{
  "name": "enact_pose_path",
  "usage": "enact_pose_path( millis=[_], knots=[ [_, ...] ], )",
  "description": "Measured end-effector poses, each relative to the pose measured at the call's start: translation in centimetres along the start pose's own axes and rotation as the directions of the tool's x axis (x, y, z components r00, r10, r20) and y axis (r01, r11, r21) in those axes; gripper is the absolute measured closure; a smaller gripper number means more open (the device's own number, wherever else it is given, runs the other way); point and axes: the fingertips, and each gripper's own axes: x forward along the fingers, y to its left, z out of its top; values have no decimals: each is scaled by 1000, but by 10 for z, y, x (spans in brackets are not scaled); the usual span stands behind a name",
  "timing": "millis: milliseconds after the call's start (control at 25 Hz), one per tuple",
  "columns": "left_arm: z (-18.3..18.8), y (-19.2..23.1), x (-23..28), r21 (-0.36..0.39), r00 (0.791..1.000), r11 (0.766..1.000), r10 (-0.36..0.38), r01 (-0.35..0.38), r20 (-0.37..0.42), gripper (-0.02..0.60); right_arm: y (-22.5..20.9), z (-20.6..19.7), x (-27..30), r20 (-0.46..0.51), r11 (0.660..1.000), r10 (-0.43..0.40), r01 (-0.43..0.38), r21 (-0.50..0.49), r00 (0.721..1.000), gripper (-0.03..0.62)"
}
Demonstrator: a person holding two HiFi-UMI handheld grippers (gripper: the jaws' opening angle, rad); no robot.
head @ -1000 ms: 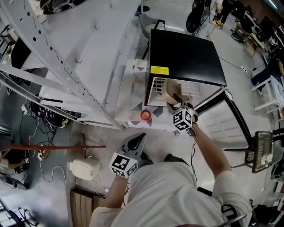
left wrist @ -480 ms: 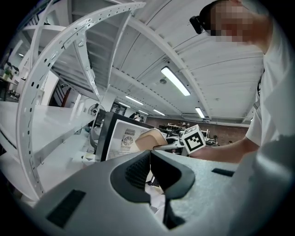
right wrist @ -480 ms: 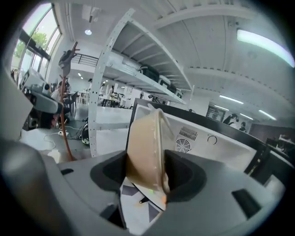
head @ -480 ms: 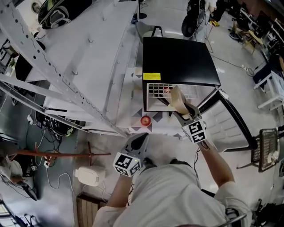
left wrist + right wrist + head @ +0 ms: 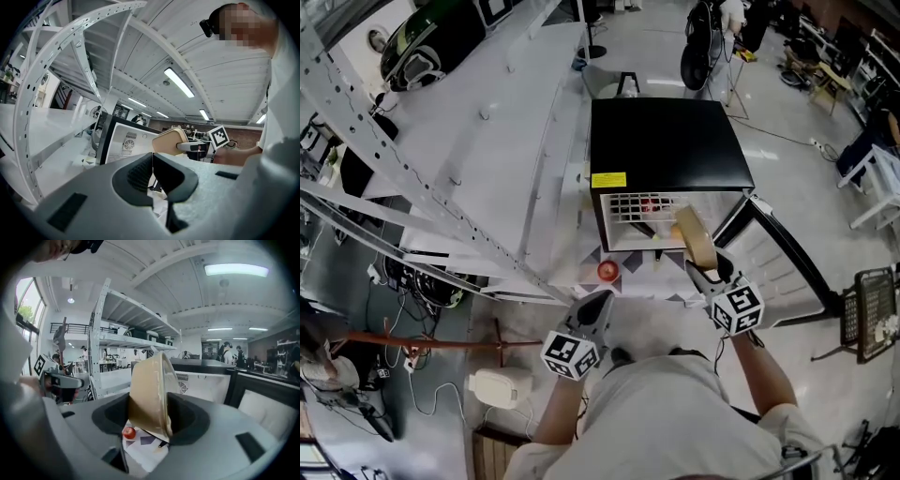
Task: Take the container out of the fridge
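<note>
The right gripper's (image 5: 705,266) jaws clamp the tan container (image 5: 695,234) just outside the open fridge (image 5: 666,145). The left gripper's (image 5: 599,302) jaws are closed on nothing.

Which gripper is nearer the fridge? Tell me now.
Right. The right gripper, shut on the container, is just before the open fridge; the left gripper hangs back, leftward.

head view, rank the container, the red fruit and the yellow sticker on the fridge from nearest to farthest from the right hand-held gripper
1. container: gripped by the right hand-held gripper, at the fridge opening.
2. red fruit: off to the left, in front of the fridge.
3. yellow sticker: fridge's top front edge, left corner.
</note>
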Motion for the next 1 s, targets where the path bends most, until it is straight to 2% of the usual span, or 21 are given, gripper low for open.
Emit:
enact_pose_path(
  millis=[400, 680, 1000],
  knots=[
    [18, -11, 1, 36, 1000, 999, -16, 16, 2, 577, -9, 18, -64, 149, 986, -45, 20, 166, 988, 349],
    [23, -15, 0, 48, 1000, 999, -20, 20, 7, 577, -14, 21, -88, 181, 979, -90, 53, 197, 979, 349],
    [23, -18, 4, 51, 1000, 998, -26, 26, 8, 577, -18, 22, -92, 188, 980, -107, 71, 188, 976, 349]
  ],
)
